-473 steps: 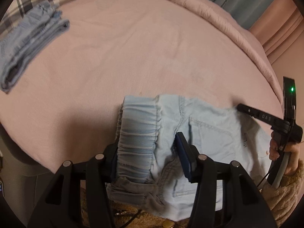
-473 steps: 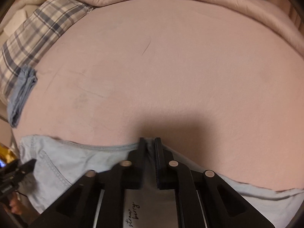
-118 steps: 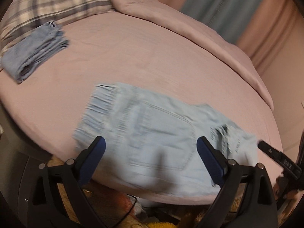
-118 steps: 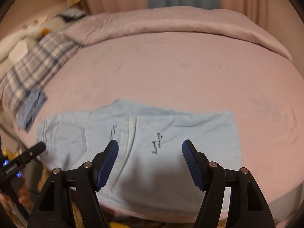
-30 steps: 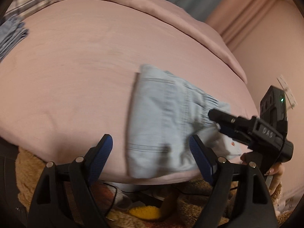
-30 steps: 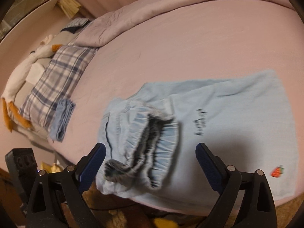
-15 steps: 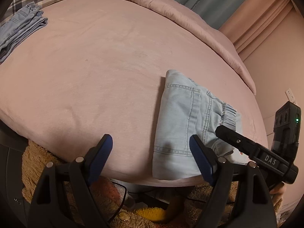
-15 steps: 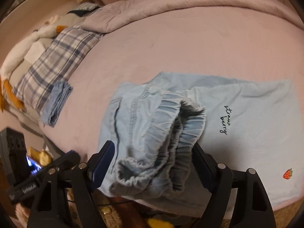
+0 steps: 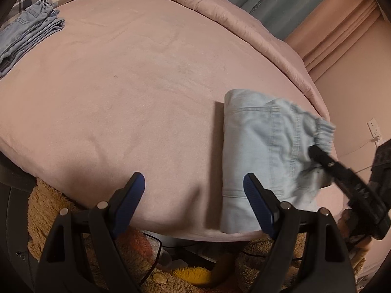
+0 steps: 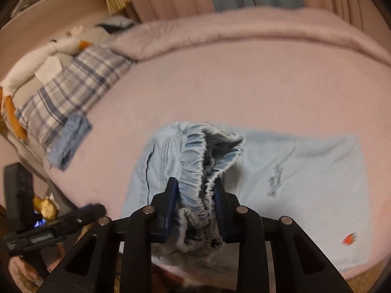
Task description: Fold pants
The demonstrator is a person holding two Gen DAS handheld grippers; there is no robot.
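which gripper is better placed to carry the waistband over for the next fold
Right. The right gripper is closing with the elastic waistband of the light blue pants bunched between its pads, probably ready to carry. The left gripper hangs open over bare pink bedsheet, holding nothing.

I am in a home bedroom. A wide bed (image 9: 127,78) with a pink sheet fills my view, a pink duvet (image 10: 256,26) bunched along its far side, a plaid pillow (image 10: 70,90) and a plush goose (image 10: 36,58) at its head, and pink and blue curtains (image 9: 325,14) behind.
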